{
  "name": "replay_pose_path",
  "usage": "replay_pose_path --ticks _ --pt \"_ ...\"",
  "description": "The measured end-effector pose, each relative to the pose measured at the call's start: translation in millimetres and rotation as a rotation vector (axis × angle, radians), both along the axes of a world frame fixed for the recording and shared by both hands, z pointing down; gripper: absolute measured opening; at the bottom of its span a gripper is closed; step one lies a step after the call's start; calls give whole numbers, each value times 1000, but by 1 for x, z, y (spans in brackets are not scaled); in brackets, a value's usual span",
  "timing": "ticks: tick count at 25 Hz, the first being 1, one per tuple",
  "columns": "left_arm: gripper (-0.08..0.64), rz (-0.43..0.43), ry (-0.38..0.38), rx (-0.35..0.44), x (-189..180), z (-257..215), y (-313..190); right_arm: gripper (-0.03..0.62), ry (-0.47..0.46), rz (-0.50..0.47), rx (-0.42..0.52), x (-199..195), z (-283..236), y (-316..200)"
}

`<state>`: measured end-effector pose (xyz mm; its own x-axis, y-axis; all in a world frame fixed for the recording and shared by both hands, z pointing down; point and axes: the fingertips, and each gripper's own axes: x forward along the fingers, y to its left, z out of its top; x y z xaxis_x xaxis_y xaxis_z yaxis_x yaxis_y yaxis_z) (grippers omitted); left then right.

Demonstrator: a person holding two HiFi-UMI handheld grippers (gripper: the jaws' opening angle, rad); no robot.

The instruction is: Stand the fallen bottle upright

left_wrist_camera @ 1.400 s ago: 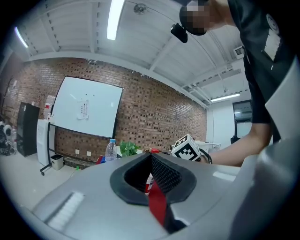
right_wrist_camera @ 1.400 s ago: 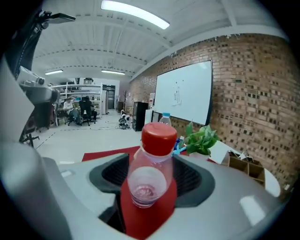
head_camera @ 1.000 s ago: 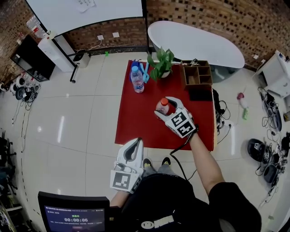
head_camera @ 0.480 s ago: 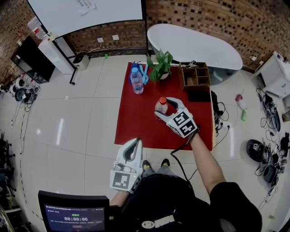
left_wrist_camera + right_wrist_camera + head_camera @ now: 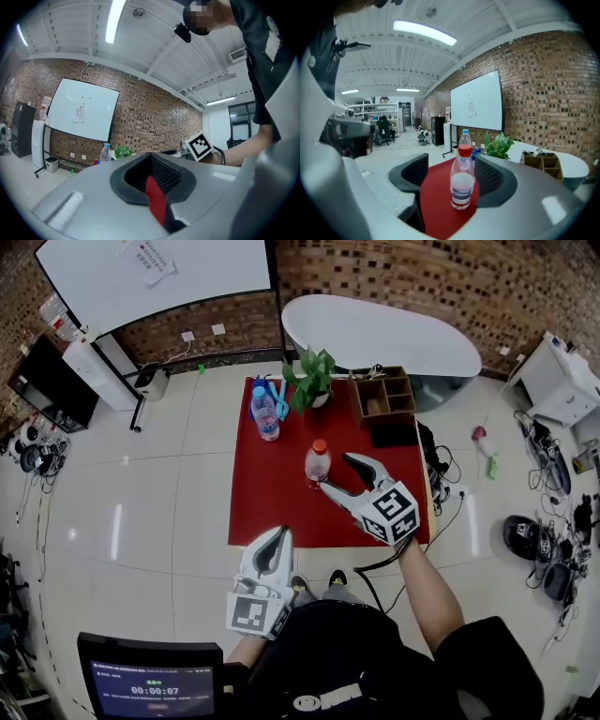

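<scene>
A clear bottle with a red cap (image 5: 317,463) stands upright near the middle of the red table (image 5: 272,493). My right gripper (image 5: 336,472) is open just in front of it, a finger on each side, touching neither. In the right gripper view the bottle (image 5: 462,183) stands between the wide pads (image 5: 490,177) with gaps on both sides. My left gripper (image 5: 278,536) hangs shut and empty at the table's near edge, and in its own view the left gripper (image 5: 152,180) holds nothing.
A blue-capped bottle (image 5: 266,413) stands upright at the table's back left, beside a blue item (image 5: 277,390). A potted plant (image 5: 309,381), a wooden organizer (image 5: 382,395) and a black pad (image 5: 394,433) line the back. A monitor (image 5: 155,685) sits near my left side.
My right gripper has let go of the red-capped bottle, opened and drawn back a little. The bottle now stands free on the table. The left gripper stays put.
</scene>
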<state>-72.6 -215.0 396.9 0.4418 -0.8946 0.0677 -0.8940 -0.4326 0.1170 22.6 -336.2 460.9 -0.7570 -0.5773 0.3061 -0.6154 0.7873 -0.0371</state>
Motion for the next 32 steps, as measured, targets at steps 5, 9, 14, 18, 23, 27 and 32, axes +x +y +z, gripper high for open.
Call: replay_pose_path --ticks 5,9,14,18,23,27,32 --pt "5 55 21 31 9 -1 4 3 -202 86 -45 10 -20 70" --pt "5 96 25 36 19 -3 6 3 -171 73 -54 2 -10 106" --pt "5 141 30 29 25 -1 14 3 -177 87 -52 0 -14 121" --pt "5 163 46 14 23 2 19 3 -186 116 -67 0 -13 127" --pt "5 170 25 -22 16 9 32 3 -175 123 -81 -8 -10 142" --pt "5 169 23 -13 23 10 58 3 -233 94 -125 -7 -5 167" --pt "5 121 2 -15 33 6 100 3 -198 36 -105 -6 -3 219"
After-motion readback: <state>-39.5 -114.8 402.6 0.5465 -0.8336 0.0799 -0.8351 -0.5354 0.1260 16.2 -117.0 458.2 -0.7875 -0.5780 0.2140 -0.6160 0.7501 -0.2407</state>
